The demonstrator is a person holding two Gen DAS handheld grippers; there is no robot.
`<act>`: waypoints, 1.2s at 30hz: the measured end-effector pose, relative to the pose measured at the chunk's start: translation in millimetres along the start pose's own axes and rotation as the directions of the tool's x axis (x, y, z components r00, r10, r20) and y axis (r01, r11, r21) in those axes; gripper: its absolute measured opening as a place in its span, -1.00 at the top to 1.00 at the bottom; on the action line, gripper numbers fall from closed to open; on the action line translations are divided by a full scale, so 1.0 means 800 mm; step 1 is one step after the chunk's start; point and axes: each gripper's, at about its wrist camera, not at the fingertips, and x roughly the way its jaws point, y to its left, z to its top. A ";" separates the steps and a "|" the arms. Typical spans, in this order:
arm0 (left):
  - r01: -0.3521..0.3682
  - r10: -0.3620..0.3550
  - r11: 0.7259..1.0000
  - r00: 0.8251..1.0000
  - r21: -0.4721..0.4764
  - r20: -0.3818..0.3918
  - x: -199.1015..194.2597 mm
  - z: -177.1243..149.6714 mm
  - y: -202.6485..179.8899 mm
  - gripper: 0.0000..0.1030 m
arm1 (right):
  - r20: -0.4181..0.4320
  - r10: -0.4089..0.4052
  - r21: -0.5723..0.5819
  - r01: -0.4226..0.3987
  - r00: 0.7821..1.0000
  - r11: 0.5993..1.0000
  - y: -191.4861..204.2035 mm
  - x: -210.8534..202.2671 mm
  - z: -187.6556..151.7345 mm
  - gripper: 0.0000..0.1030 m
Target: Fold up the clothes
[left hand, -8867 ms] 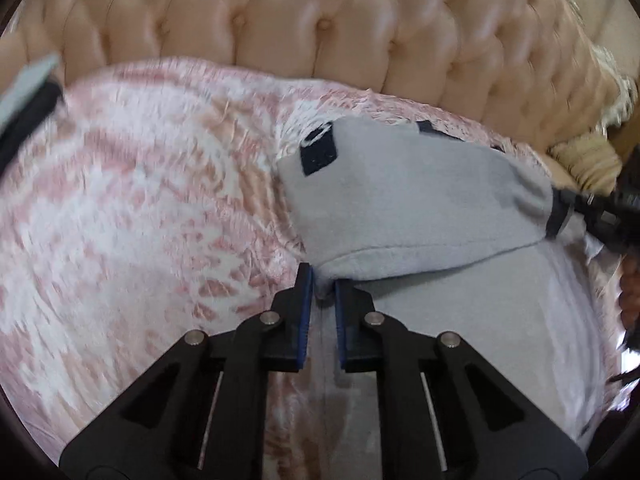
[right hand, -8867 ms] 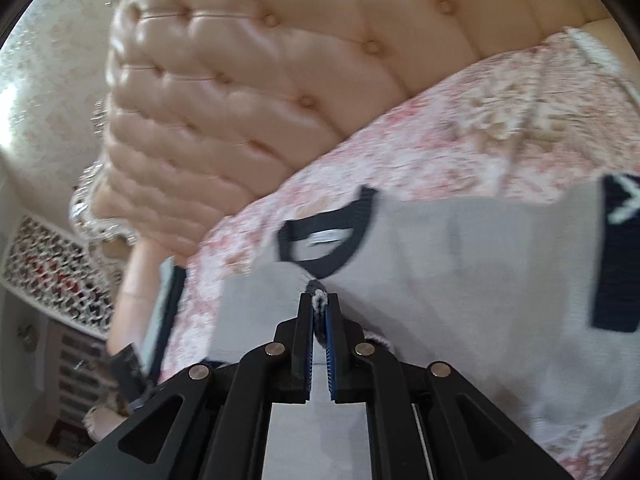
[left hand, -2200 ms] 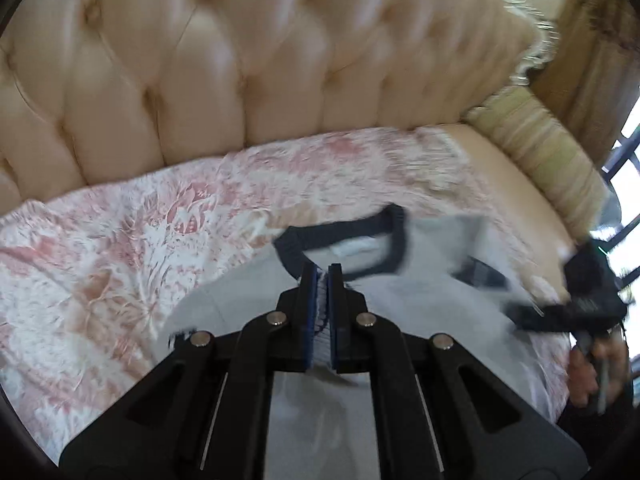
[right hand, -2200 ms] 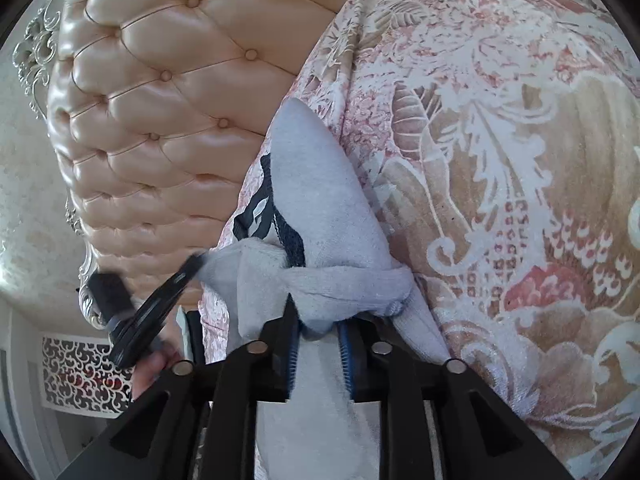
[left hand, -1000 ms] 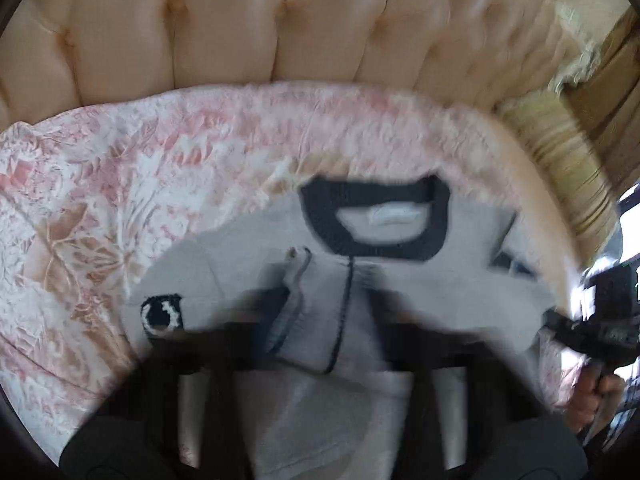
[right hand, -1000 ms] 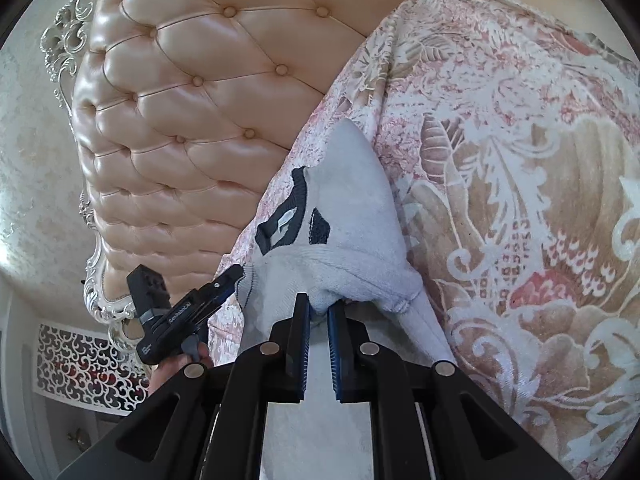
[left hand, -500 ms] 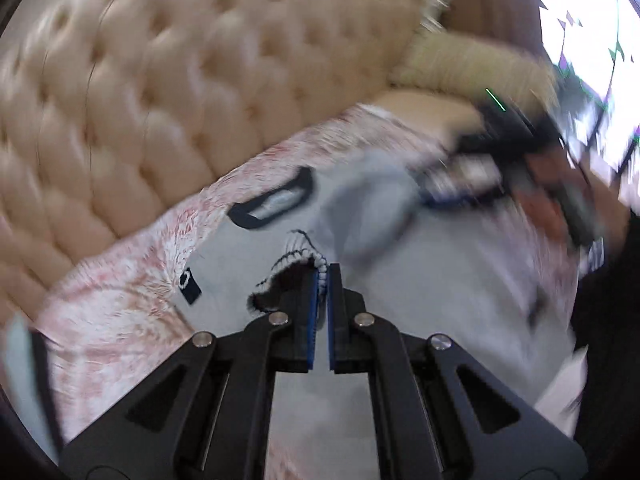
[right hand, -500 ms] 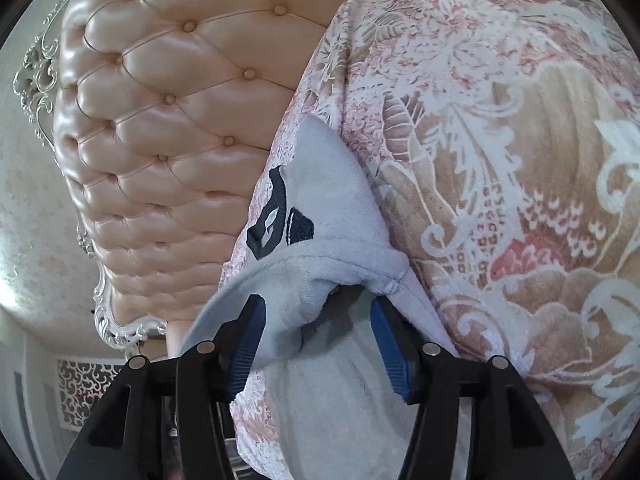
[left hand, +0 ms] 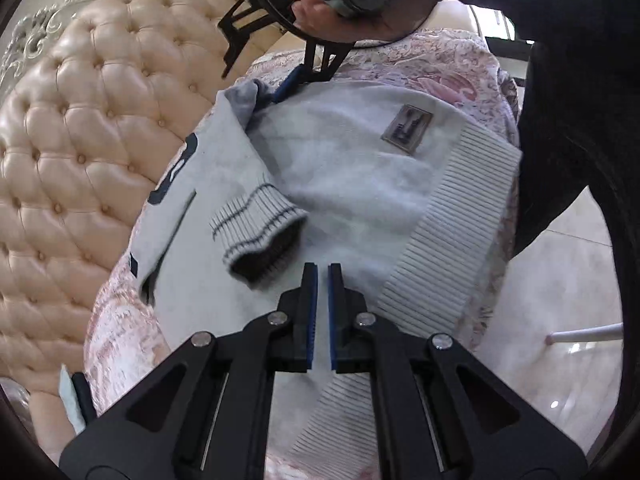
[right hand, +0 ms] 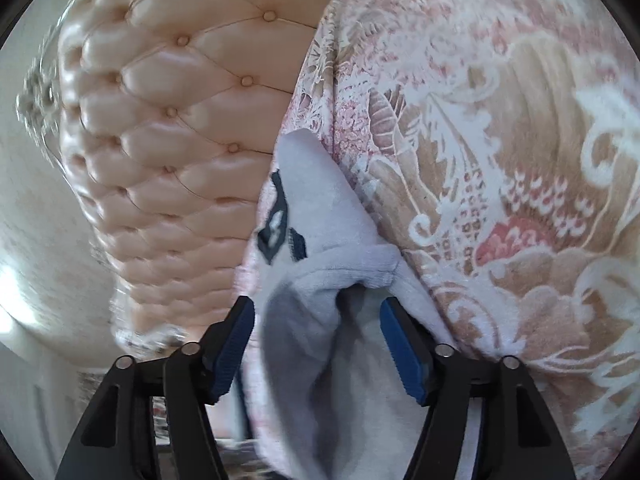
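the tufted headboard (left hand: 80, 152) in cream leather stands behind everything and serves as the reference here. in front of it lies the bed cover (right hand: 500, 160), pink and tan with a white floral pattern. the grey sweater (left hand: 360, 168) lies spread on that cover, its collar end toward the headboard and its ribbed hem (left hand: 448, 232) on the far side from it, near the bed's edge. one sleeve is folded across the body; its striped cuff (left hand: 260, 236) with dark lining rests on the sweater's middle, away from the headboard. a small brown patch (left hand: 406, 130) sits on the body just above the hem. dark lettering shows on the cloth nearest the headboard.

a hand (left hand: 340, 12) holds the right claw (left hand: 260, 84) at the sweater's shoulder corner, close to the headboard. in the right wrist view its blue pads (right hand: 400, 356) stand wide apart, with a bunched fold of grey cloth lying between them but not pinched.

the left claw (left hand: 323, 316) hovers over the sweater's lower part, just beside the cuff, on the side away from the headboard. its pads are nearly together, a narrow gap between them, holding nothing.
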 end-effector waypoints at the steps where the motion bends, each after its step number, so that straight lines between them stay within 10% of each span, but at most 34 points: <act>1: 0.020 -0.020 0.999 1.000 -0.044 0.000 -0.003 -0.002 0.004 0.88 | 0.001 0.024 0.022 -0.024 1.000 0.999 -0.003 -0.001 0.003 -0.33; 4: 0.164 -0.160 0.919 0.986 -0.358 0.040 -0.006 -0.013 0.049 0.60 | 0.022 0.068 0.068 -0.069 0.997 0.995 -0.011 -0.004 0.009 -0.38; 6: 0.294 -0.272 0.757 0.954 -0.583 0.128 -0.004 -0.033 0.084 -0.05 | 0.020 0.098 0.090 -0.100 0.995 0.991 -0.014 0.000 0.012 -0.42; 12: 0.541 -0.385 0.072 0.790 -0.838 0.477 0.022 -0.107 0.149 -0.18 | -0.002 0.167 0.110 -0.165 0.986 0.980 -0.007 0.016 0.021 -0.47; 14: 0.581 -0.356 -0.133 0.728 -0.803 0.586 0.032 -0.127 0.154 -0.18 | -0.012 0.168 0.071 -0.167 0.986 0.983 -0.001 0.012 0.018 0.31; 18: 0.570 -0.318 -0.348 0.675 -0.744 0.666 0.058 -0.140 0.151 -0.18 | -0.021 0.146 0.063 -0.144 0.989 0.988 -0.011 0.006 0.012 0.68; 21: 0.510 -0.310 -0.459 0.675 -0.727 0.669 0.081 -0.146 0.141 -0.18 | -0.013 0.158 0.107 -0.155 0.987 0.982 -0.025 -0.001 0.012 0.69; 22: 0.494 -0.312 -0.466 0.685 -0.734 0.659 0.085 -0.143 0.141 -0.18 | -0.014 0.162 0.114 -0.159 0.987 0.981 -0.026 0.000 0.012 0.70; 26: 0.440 -0.348 -0.345 0.760 -0.829 0.549 0.084 -0.114 0.164 -0.11 | -0.025 0.179 0.136 -0.174 0.984 0.975 -0.030 0.004 0.011 0.70; 28: 0.408 -0.359 -0.282 0.795 -0.869 0.490 0.084 -0.100 0.175 0.81 | -0.025 0.195 0.145 -0.189 0.981 0.971 -0.031 0.005 0.011 0.70; 30: 0.385 -0.351 -0.199 0.830 -0.901 0.432 0.077 -0.082 0.192 0.80 | -0.022 0.216 0.160 -0.210 0.976 0.965 -0.033 0.006 0.011 0.70; 35: 0.321 -0.063 0.298 0.946 -0.899 0.317 -0.016 -0.006 0.277 0.79 | -0.031 0.306 0.217 -0.293 0.951 0.931 -0.038 0.013 0.007 0.69; 36: 0.296 -0.038 0.330 0.953 -0.896 0.301 -0.019 -0.002 0.289 0.78 | -0.040 0.309 0.220 -0.293 0.950 0.930 -0.037 0.016 0.005 0.68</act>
